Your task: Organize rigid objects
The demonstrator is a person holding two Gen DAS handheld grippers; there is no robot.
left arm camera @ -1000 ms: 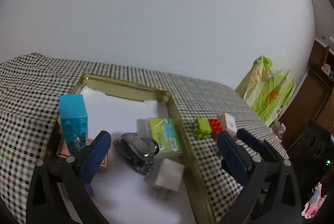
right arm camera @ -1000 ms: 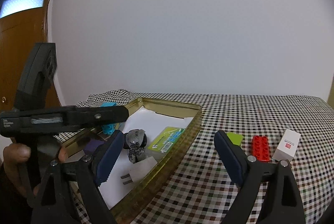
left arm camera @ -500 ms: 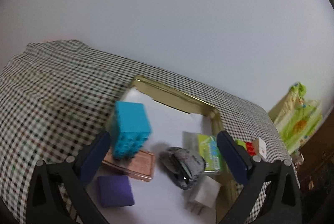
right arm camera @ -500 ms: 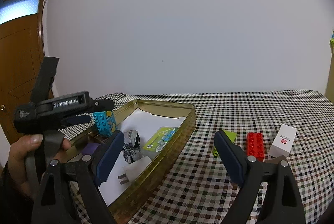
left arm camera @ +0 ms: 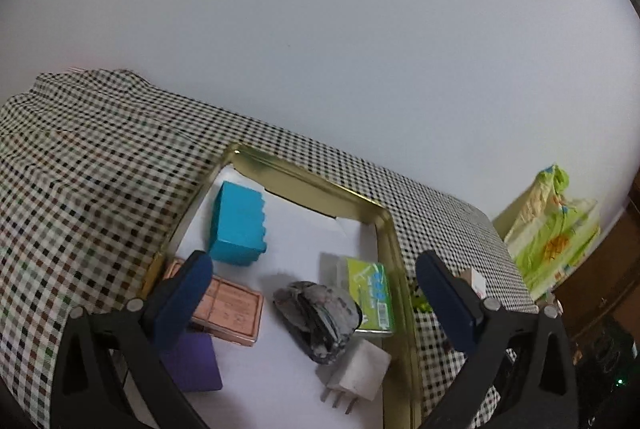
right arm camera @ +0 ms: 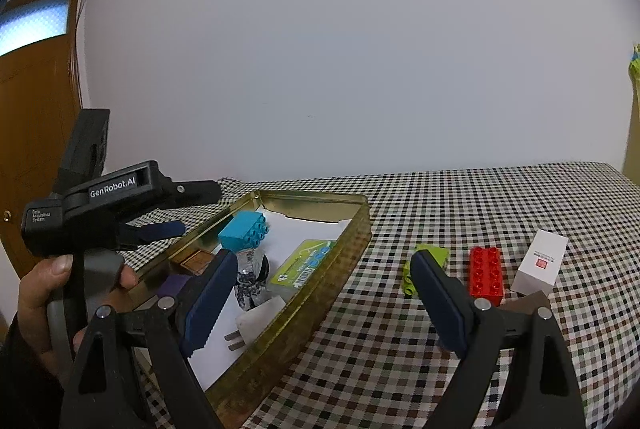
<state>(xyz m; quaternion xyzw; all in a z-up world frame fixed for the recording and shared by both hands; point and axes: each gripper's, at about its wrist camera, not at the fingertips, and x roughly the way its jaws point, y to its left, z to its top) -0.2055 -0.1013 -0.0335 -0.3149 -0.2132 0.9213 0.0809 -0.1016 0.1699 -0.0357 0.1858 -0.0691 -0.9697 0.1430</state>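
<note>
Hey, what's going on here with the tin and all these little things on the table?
A person with a gripper in each hand is sorting small objects into a gold tin tray on a checkered tablecloth. The teal block lies in the tray, with a pink box, purple block, green card pack and white plug. The left gripper is open and empty above the tray. The right gripper is open too. A green block, red brick and white box wait outside.

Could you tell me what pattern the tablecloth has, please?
The tablecloth has a small multicoloured check, clearest in the right wrist view.
</note>
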